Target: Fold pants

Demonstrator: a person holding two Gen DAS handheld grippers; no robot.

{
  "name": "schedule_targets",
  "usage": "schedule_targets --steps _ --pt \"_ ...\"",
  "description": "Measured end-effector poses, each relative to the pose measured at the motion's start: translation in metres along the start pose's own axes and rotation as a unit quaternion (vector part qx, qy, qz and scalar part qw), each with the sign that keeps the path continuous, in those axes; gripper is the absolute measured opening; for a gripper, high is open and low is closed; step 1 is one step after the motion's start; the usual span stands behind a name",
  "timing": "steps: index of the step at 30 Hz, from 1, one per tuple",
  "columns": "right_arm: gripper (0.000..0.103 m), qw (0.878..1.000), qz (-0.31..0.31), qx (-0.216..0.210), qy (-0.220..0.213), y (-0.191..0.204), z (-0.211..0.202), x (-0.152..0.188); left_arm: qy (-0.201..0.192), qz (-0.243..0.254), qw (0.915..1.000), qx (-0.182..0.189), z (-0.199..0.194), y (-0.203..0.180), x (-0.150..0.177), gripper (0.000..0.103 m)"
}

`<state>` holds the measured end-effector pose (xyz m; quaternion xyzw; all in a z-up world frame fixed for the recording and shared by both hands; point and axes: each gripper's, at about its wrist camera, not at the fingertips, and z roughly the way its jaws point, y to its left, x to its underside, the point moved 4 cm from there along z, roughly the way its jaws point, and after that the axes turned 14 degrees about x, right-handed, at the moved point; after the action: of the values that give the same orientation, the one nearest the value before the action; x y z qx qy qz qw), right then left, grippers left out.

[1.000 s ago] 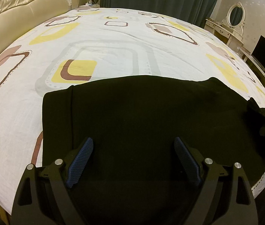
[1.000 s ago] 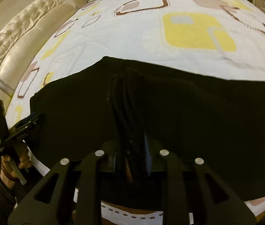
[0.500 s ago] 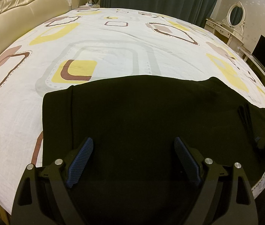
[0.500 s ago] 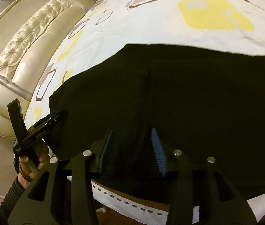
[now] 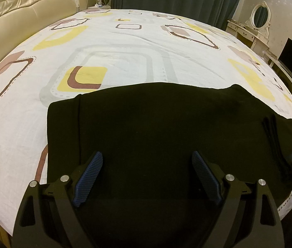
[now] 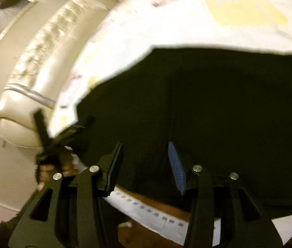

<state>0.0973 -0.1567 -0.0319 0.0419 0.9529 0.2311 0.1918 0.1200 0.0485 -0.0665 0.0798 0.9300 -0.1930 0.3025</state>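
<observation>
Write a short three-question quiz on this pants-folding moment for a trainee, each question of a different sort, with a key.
1. True or false: the left gripper is clamped on the black pants.
2. Multiple choice: in the right wrist view, what lies between the jaws of the right gripper? A) a bunched fold pinched tight B) nothing gripped, only flat black cloth beyond them C) a pillow
3. Fill in: the pants lie on a bedsheet patterned with yellow and ____ shapes.

Key
1. False: its jaws stand wide apart, above the cloth.
2. B: the jaws have just been opening and nothing is pinched between them.
3. Brown.
</observation>
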Motion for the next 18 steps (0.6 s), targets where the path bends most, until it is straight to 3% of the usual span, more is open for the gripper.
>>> schedule_targets --steps 2,4,7,9,10,12,14,16,18 --pt "0.050 0.998 -0.010 -0.005 -0.057 -0.010 -0.042 -0.013 0.000 0.000 1.0000 0.000 0.000 0.000 0.000 0.087" --pt "0.067 0.994 -0.005 0.007 -0.108 -0.033 -0.083 -0.025 0.000 0.000 1.0000 0.000 0.000 0.000 0.000 0.087" --pt "0.067 0.981 0.062 0.078 -0.167 -0.119 -0.134 -0.041 0.000 -0.001 1.0000 -0.001 0.000 0.000 0.000 0.087" --pt "0.064 0.971 0.130 0.126 -0.154 -0.173 -0.138 -0.043 -0.001 -0.001 1.0000 -0.002 0.000 0.000 0.000 0.087" --pt "0.054 0.969 0.160 0.132 -0.136 -0.197 -0.132 -0.043 -0.001 -0.001 1.0000 -0.002 0.000 0.000 0.000 0.087" --pt "0.050 0.965 0.214 0.123 -0.093 -0.236 -0.112 -0.039 -0.001 0.000 1.0000 -0.003 0.000 0.000 0.000 0.087" --pt "0.040 0.964 0.241 0.090 -0.069 -0.252 -0.091 -0.036 -0.001 0.001 1.0000 -0.005 0.000 -0.001 0.001 0.087" --pt "0.021 0.965 0.249 0.063 -0.057 -0.256 -0.077 -0.035 -0.001 0.002 1.0000 -0.006 0.001 -0.001 0.001 0.087" --pt "0.018 0.966 0.244 0.069 -0.052 -0.258 -0.070 -0.035 -0.001 0.002 1.0000 -0.007 0.001 -0.001 0.001 0.087"
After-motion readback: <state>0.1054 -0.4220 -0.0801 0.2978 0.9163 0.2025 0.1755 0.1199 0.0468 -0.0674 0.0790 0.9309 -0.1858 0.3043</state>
